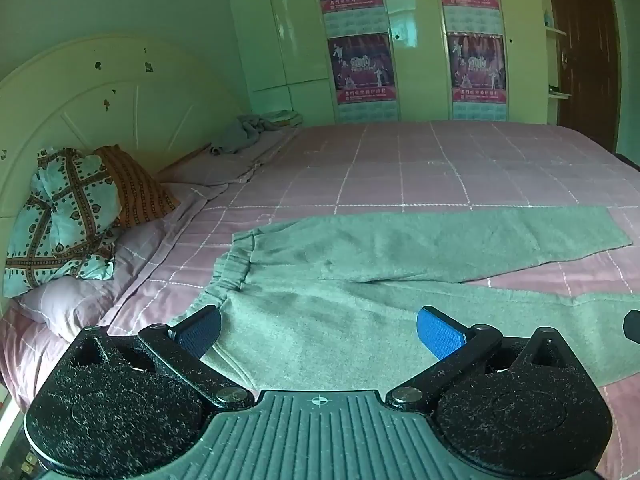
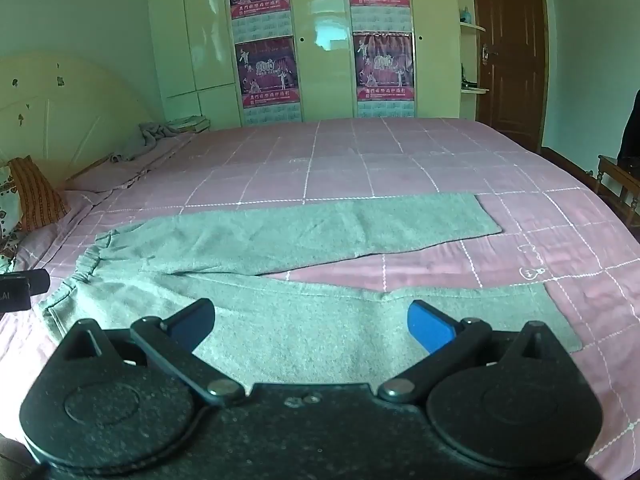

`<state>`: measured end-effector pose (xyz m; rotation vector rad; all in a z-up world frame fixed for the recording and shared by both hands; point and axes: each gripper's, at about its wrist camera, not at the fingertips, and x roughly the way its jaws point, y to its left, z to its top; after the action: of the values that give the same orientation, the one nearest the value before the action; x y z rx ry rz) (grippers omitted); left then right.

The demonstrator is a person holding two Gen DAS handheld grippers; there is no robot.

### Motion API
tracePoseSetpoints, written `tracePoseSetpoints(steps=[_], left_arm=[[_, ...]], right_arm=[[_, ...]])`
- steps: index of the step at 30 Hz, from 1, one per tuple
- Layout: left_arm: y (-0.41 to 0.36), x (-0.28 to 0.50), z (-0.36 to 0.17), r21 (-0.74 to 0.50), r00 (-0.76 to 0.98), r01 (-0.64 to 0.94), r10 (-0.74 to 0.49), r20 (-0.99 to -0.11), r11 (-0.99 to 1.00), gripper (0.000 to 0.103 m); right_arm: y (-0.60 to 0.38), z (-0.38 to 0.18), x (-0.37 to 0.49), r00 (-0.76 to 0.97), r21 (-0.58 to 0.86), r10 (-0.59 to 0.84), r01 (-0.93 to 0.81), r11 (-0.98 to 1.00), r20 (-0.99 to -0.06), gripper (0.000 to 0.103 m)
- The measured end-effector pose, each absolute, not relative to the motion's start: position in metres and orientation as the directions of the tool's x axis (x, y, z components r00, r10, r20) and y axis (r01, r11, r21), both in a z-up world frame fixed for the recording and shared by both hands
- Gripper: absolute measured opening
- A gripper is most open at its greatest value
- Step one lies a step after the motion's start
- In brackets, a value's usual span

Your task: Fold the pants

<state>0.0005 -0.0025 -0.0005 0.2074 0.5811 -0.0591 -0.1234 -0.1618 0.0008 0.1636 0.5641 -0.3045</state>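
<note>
Grey-green pants (image 1: pixel 360 264) lie flat on the pink checked bed, waistband to the left, both legs spread apart to the right. My left gripper (image 1: pixel 320 332) is open and empty, hovering over the near hip part by the waistband. My right gripper (image 2: pixel 312 326) is open and empty, over the middle of the near leg (image 2: pixel 360 312). The far leg (image 2: pixel 320 232) ends at mid right. The left gripper's edge (image 2: pixel 20 292) shows at the left of the right wrist view; the right gripper's edge (image 1: pixel 632 326) shows in the left wrist view.
Patterned pillows (image 1: pixel 68 216) lean on the white headboard (image 1: pixel 100 92) at left. A crumpled grey cloth (image 1: pixel 244 132) lies at the far bed corner. Wardrobes with posters (image 1: pixel 360 40) and a brown door (image 2: pixel 508 48) stand behind. A wooden chair (image 2: pixel 620 184) is at the right.
</note>
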Motion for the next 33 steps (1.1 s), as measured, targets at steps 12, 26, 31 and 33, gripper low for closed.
tracePoseSetpoints(steps=[12, 26, 31, 33], left_arm=[[0.0005, 0.0046, -0.0034, 0.178, 0.828, 0.119, 0.002, -0.561, 0.977, 0.103], [-0.0022, 0.0053, -0.0093, 0.21, 0.827, 0.124, 0.016, -0.563, 0.97, 0.103], [-0.0023, 0.0077, -0.0087, 0.192, 0.83, 0.124, 0.004, -0.557, 0.974, 0.103], [-0.0021, 0.0087, -0.0085, 0.181, 0.83, 0.123, -0.001, -0.558, 0.976, 0.103]], right_arm=[[-0.1587, -0.0017, -0.1216, 0.805, 0.065, -0.234, 0.318, 0.946, -0.545, 0.103], [-0.1591, -0.0047, -0.1206, 0.799, 0.064, -0.231, 0.318, 0.946, -0.556, 0.103], [-0.1594, -0.0055, -0.1194, 0.808, 0.059, -0.23, 0.309, 0.949, -0.542, 0.103], [-0.1594, -0.0056, -0.1189, 0.809, 0.058, -0.23, 0.309, 0.949, -0.541, 0.103]])
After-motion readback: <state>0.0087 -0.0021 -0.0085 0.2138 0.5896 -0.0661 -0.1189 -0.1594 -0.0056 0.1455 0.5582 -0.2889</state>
